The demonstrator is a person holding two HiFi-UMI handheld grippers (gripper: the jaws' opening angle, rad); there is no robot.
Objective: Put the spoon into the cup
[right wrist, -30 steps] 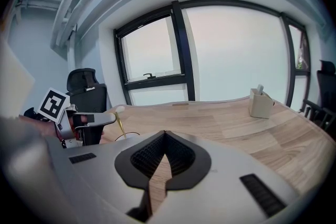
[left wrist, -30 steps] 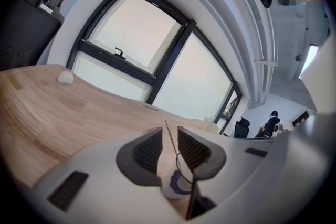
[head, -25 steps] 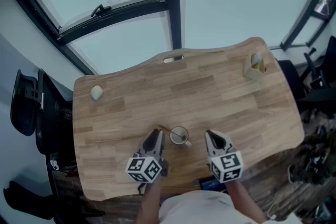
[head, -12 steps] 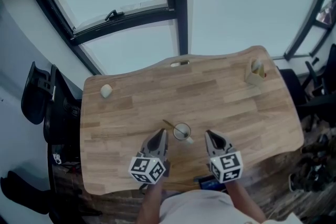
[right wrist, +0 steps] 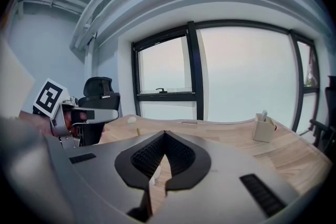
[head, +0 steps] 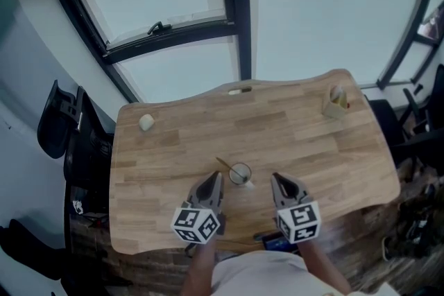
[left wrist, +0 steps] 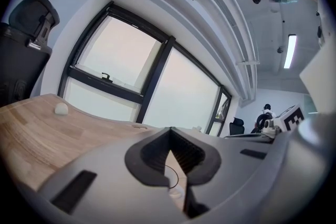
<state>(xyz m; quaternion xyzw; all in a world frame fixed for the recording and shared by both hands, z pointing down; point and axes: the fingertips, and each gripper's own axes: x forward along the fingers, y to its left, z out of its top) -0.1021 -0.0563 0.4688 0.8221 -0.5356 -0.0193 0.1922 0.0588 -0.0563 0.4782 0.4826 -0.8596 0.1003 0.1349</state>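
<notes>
We saw the spoon (head: pixel 223 163) standing in the cup (head: pixel 240 175) on the counter (head: pixel 312 142). Left claw (head: pixel 215 178) and right claw (head: pixel 276 179) flanked the cup, both closed and empty.

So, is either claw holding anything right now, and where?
Nothing. The left claw and right claw are both shut and empty; the spoon rests in the cup.

Matt light wood-plank table (head: pixel 312 142), smooth grey plastic left gripper (head: pixel 212 182), ribbed matt black pads (left wrist: pixel 146 160)
</notes>
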